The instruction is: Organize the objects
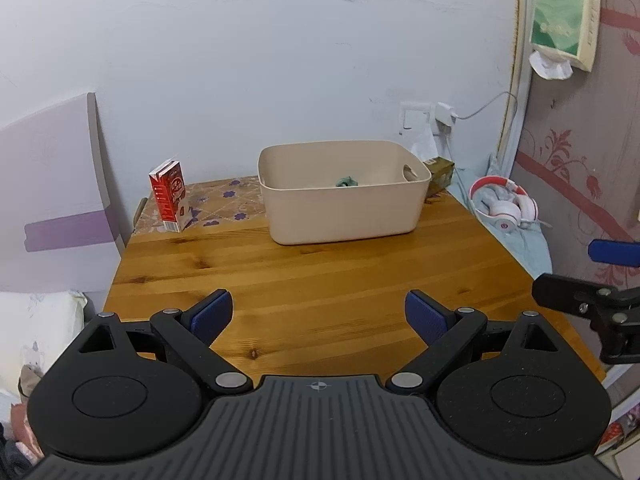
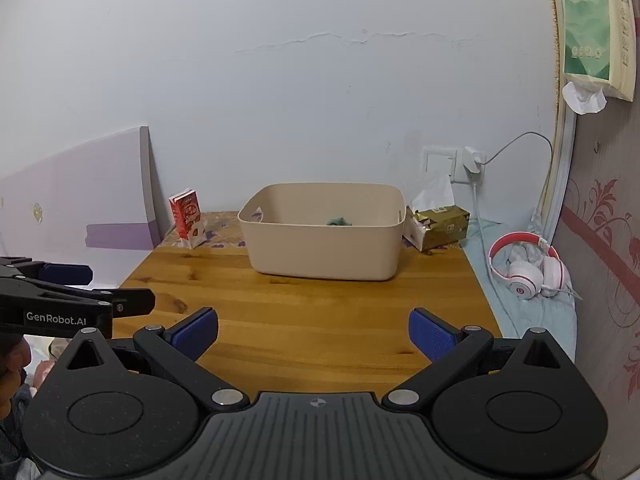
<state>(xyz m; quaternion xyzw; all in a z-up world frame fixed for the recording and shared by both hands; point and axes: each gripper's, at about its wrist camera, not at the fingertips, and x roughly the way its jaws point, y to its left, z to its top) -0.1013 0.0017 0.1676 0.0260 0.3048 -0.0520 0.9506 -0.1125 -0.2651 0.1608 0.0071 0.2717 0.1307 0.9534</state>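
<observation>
Smooth beige bin (image 1: 344,208) (rounded corners), wooden table (image 1: 320,280)

Your left gripper (image 1: 319,316) and right gripper (image 2: 314,334) are matte black with blue ribbed pads (image 1: 420,318), silver screws and, seemingly, white "GenRobot.AI" lettering.

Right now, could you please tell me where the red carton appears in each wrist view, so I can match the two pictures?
Left wrist view: the red carton stands upright at the table's far left corner, left of the beige bin, apart from it.
Right wrist view: the red carton again stands far left, left of the bin, by the leaning purple board.
Shared landmark: the beige bin, with the pink headphones off the table's right edge.
</observation>
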